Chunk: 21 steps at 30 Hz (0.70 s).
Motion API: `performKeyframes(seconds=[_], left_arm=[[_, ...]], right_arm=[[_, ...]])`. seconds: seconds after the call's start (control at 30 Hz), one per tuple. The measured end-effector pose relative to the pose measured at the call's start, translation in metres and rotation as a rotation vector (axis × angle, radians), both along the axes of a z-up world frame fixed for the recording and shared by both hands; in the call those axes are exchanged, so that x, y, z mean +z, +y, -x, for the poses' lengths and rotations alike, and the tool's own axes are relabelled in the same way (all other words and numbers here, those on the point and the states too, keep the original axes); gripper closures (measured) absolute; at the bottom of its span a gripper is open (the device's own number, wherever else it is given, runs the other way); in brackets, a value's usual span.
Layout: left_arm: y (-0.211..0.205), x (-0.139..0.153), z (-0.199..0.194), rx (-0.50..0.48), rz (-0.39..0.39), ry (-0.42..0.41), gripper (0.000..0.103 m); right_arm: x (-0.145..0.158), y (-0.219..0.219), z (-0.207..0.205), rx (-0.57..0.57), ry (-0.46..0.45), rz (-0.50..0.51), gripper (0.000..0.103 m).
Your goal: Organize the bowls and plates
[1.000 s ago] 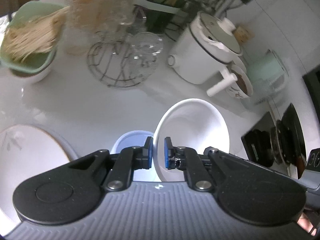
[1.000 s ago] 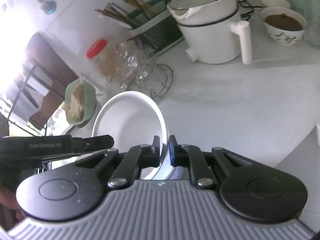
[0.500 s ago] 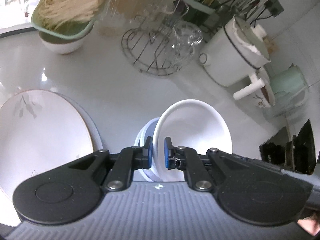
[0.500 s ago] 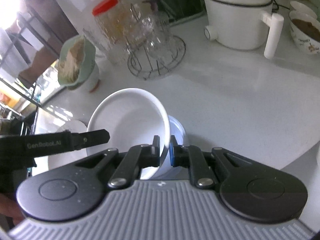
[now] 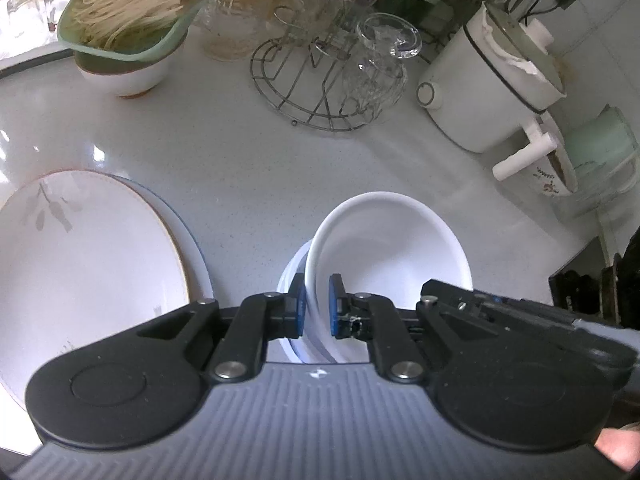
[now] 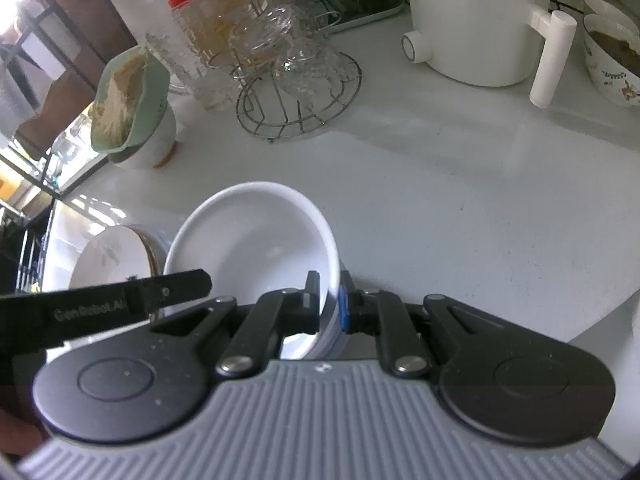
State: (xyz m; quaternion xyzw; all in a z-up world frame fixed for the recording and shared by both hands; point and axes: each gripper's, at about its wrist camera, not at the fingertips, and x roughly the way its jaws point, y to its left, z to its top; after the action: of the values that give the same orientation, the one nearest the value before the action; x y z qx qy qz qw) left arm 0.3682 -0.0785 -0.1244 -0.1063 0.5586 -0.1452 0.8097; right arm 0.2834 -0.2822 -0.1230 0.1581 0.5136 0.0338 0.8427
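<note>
A white bowl [image 5: 392, 248] is held between both grippers, just above or resting in a second pale bowl [image 5: 292, 276] on the white counter; I cannot tell which. My left gripper [image 5: 318, 308] is shut on the white bowl's left rim. My right gripper [image 6: 330, 300] is shut on the same bowl's [image 6: 256, 236] right rim. A white plate with a leaf print [image 5: 80, 260] lies on a larger plate to the left, and also shows in the right wrist view [image 6: 112, 260].
At the back stand a green strainer of noodles on a bowl [image 5: 128, 20], a wire rack with glasses [image 5: 328, 76], a white electric pot [image 5: 492, 92] and a flowered bowl [image 6: 612, 60]. A stove edge [image 5: 592, 280] is at the right.
Both grippers have lowered the white bowl down toward the pale bowl and the counter. The plates at the left have come further into view.
</note>
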Motion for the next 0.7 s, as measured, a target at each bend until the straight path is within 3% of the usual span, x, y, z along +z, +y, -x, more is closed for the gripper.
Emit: performKeyframes(seconds=[0.07,0.1,0.13,0.2,0.3,0.47,0.7], left_arm=[[0.001,0.003,0.001,-0.013,-0.006,-0.003,0.071],[0.002,0.004,0.002,-0.018,-0.007,-0.006,0.051],[0.005,0.006,0.004,-0.011,-0.006,-0.012,0.045],[0.011,0.010,0.007,0.009,0.015,-0.013,0.045],[0.019,0.011,0.007,0.030,0.047,-0.001,0.045],[0.025,-0.003,0.005,0.061,0.138,0.090,0.045],[0.023,-0.025,0.003,0.071,0.124,0.157,0.046]], right_arm=[[0.004,-0.001,-0.001,0.005,-0.011,-0.015,0.088],[0.006,-0.001,-0.001,0.012,-0.019,-0.019,0.082],[0.009,-0.002,0.000,0.017,-0.030,-0.023,0.076],[0.013,-0.004,0.001,0.015,-0.045,-0.032,0.055],[0.016,-0.009,0.003,0.010,-0.056,-0.054,0.057],[0.005,-0.023,0.001,-0.058,-0.023,-0.091,0.056],[-0.017,-0.028,0.001,-0.090,0.055,-0.153,0.057]])
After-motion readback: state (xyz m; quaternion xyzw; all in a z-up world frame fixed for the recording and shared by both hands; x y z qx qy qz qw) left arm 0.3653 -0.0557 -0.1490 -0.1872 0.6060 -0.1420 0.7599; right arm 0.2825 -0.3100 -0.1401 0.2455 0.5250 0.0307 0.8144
